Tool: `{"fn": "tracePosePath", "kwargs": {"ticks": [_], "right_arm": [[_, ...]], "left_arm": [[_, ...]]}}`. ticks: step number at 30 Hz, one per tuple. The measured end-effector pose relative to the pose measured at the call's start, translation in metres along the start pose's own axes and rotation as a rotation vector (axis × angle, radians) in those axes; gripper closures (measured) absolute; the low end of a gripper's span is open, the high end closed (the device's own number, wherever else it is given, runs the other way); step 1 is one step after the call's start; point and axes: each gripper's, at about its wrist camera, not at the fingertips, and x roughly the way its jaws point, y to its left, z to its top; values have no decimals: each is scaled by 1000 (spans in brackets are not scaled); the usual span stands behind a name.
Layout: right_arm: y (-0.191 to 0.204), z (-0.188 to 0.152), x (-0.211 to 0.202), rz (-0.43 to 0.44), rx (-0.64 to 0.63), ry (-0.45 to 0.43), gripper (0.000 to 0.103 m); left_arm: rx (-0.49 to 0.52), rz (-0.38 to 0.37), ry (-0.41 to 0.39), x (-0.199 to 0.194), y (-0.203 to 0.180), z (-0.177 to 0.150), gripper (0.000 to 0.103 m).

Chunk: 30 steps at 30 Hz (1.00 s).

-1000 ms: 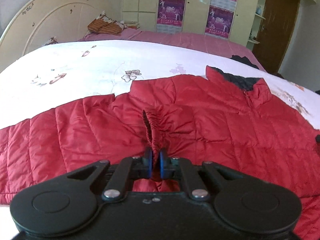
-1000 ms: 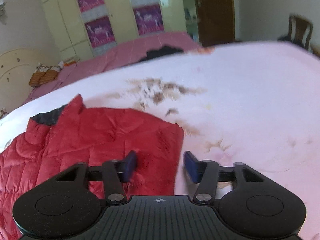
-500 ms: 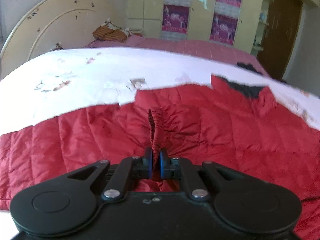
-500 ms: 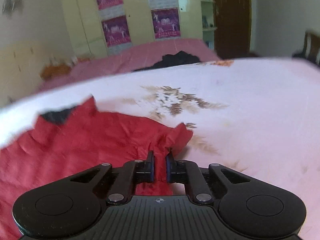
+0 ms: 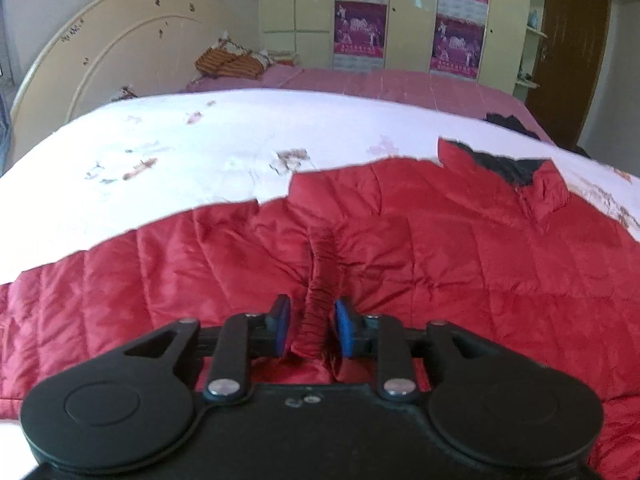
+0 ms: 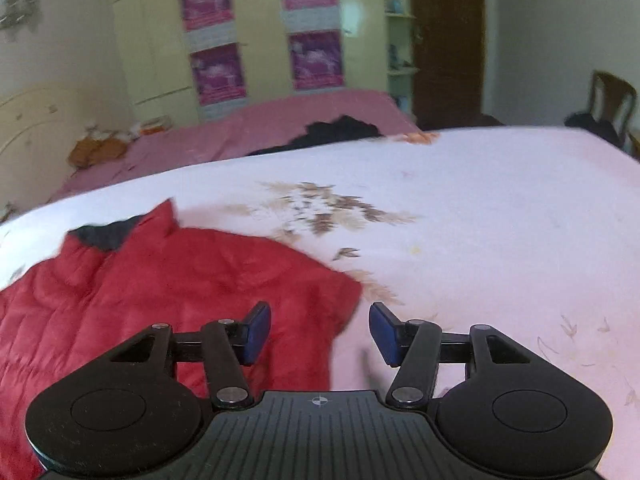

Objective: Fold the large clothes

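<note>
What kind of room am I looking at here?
Most likely a home bedroom: a bed with a floral sheet and a curved headboard, plus a wardrobe along the far wall. A red quilted jacket lies spread on the bed.

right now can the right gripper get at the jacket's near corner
Probably yes: the right gripper is open, and the red jacket corner lies between its fingers on the bedspread, uncovered.

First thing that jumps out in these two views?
The red quilted jacket spread across the white floral bedspread, its dark-lined collar toward the far edge. In the left view, the left tongs stand parted around a bunched elastic cuff; the right tongs hang open over the jacket's right edge.
</note>
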Motion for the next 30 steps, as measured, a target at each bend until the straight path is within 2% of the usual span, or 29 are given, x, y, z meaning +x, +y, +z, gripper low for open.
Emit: {"fn": "tracePosePath", "kwargs": {"ticks": [3,7,9,11,13,17,22,25,28,30], "right_arm": [[10,-14,-14,38,-26,15,48],[24,-36,-28,66,-72,26,48],[31,-45,-31,71,-107,37,51],[34,-55,-25,48,-139,69,65],[26,-64,-17,17,-125,115,68],[11,-66,-19,14,-51,135,68],[7,-73,-18,4,-57,136,68],[0,-71,-21,-16,-9,145,68],[7,-73,-22,-42,-91,168,68],[11,-63,-27,-51,-98,172,68]], "left_arm": [[15,7,-51,-16,-2,0,78],[67,-22,-78,-25,-17,-5,77],[96,-33,-55,-19,-24,-10,76],[125,-38,12,-3,-30,-15,74],[139,-40,45,9,-32,-20,75],[148,-31,44,11,-34,-21,75],[165,-24,45,13,-36,-22,75],[159,-23,63,13,-36,-19,75],[165,-12,77,12,-38,-18,75],[175,0,83,12,-41,-18,75]]}}
